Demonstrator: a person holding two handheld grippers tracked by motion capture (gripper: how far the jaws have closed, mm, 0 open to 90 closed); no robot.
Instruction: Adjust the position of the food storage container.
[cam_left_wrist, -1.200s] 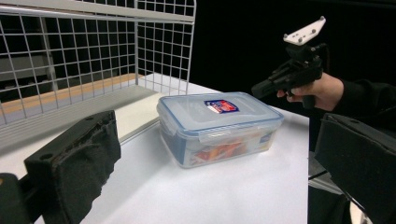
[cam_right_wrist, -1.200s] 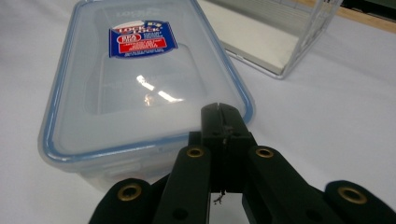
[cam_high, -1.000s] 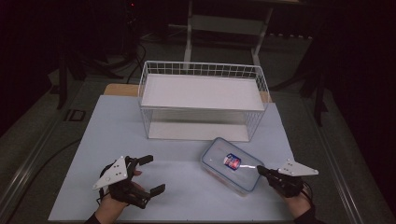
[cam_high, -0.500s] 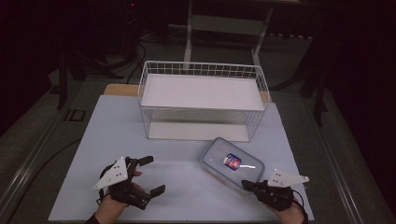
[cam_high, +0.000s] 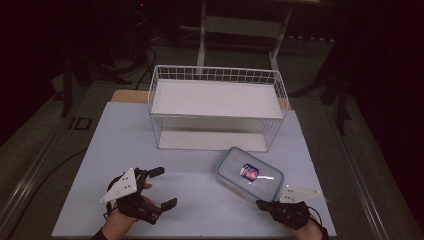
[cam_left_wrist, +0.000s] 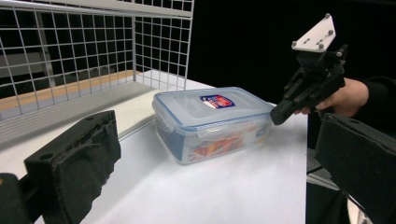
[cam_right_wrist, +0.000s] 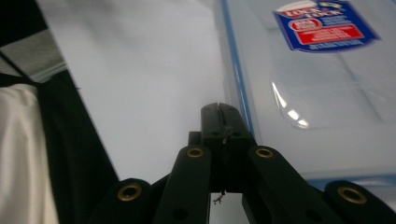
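My table, away from the work

A white wire basket stands on the far half of my pale table, its mesh wall rising beside me; a wooden strip shows behind it, and dark floor lies around.

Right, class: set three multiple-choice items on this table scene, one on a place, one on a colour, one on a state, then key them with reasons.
1. Where is the plastic container?
A. Inside the wire basket
B. On the table, in front of the wire basket
C. On the floor

2. What colour is the container's lid seal?
A. Blue
B. Green
C. Yellow

3. How do the right tongs stand?
A. Wide open
B. Shut on the container
C. Shut, holding nothing

Key: B, the high view shows it on the table nearer the person; A, a blue line rims the lid; C, the jaws meet beside the lid edge.
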